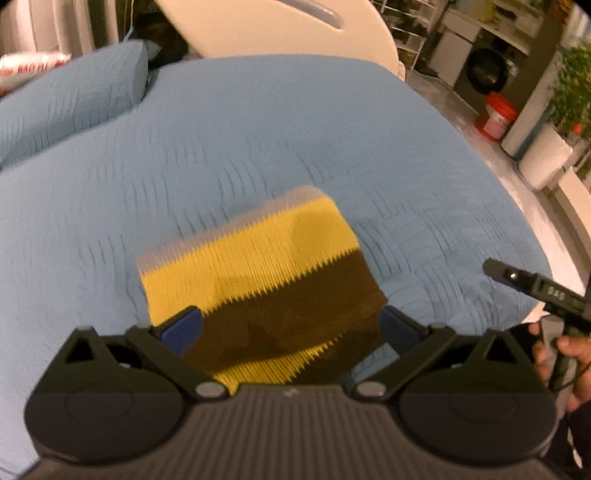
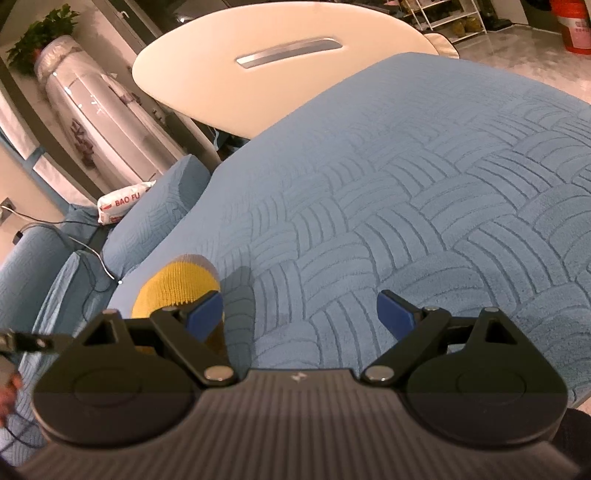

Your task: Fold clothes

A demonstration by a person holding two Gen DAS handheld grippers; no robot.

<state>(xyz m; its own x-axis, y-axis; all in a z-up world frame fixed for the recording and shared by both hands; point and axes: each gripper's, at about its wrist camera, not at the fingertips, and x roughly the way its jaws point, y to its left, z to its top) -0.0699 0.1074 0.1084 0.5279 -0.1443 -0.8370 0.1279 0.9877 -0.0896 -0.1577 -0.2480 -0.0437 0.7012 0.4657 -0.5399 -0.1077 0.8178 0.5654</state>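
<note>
A bed under a blue quilted cover (image 1: 295, 147) fills your left wrist view, with a matching pillow (image 1: 70, 107) at its far left corner, a cream headboard (image 1: 280, 26) behind it, and an orange bucket (image 1: 496, 114) on the floor off the right edge. The folded yellow-and-brown knit garment (image 1: 258, 280) lies flat on the cover near the front edge, motion-blurred. Your left gripper (image 1: 291, 328) is spread above it, its blue pads flanking the garment's near end without pressing. Your right hand (image 1: 557, 354) shows at the right edge, gripping its handle. In your right wrist view the same cover (image 2: 406, 192) stretches ahead; the right gripper (image 2: 301, 315) is spread wide over bare fabric, holding nothing. The garment (image 2: 177, 284) sits to its left, partly behind the left pad. A white packet (image 2: 123, 206) lies beside the pillow (image 2: 162, 210).
</note>
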